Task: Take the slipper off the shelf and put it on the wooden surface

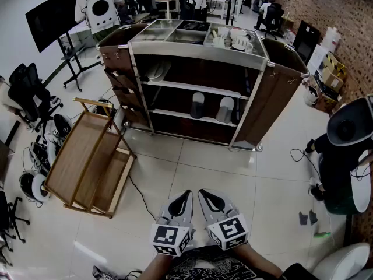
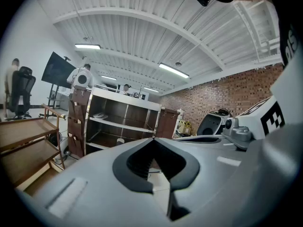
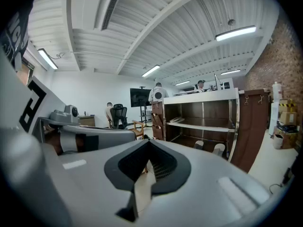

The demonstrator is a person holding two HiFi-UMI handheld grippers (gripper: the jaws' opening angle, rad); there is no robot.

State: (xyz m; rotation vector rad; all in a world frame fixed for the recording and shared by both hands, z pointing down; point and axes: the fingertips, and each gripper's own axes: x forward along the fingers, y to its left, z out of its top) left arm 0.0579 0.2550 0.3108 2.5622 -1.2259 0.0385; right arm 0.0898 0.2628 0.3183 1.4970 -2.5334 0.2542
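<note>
- the slipper [image 1: 156, 70] lies pale and flat on the top tier of the shelf [image 1: 192, 87], towards its left end, well away from both tongs.
- the left tongs [image 1: 185, 197] and the right tongs [image 1: 205, 196] are held side by side close to the person's body. both are closed tip to tip with nothing between them, so no grab has begun.
- the jaws must open before they reach the slipper. closed tips would likely just shove it deeper under the steel top.
- a flat, floppy slipper pinched at one edge could droop and slide out on the way over.
- two pale things [image 1: 198, 105] stand on the tier below. i cannot tell whether they are slippers too, and taking one of them instead seems an easy mistake.
- the wooden rack [image 1: 76, 156] stands off to the left, near the shelf. its top is framed by rails, so a slipper set down on a rail or at the edge could tip to the floor.
- a cable [image 1: 137, 192] trails across the tiles between the person and the rack and could catch a foot.
- no brand or wording can be read. the cubes on the tongs carry only black-and-white square markers.
</note>
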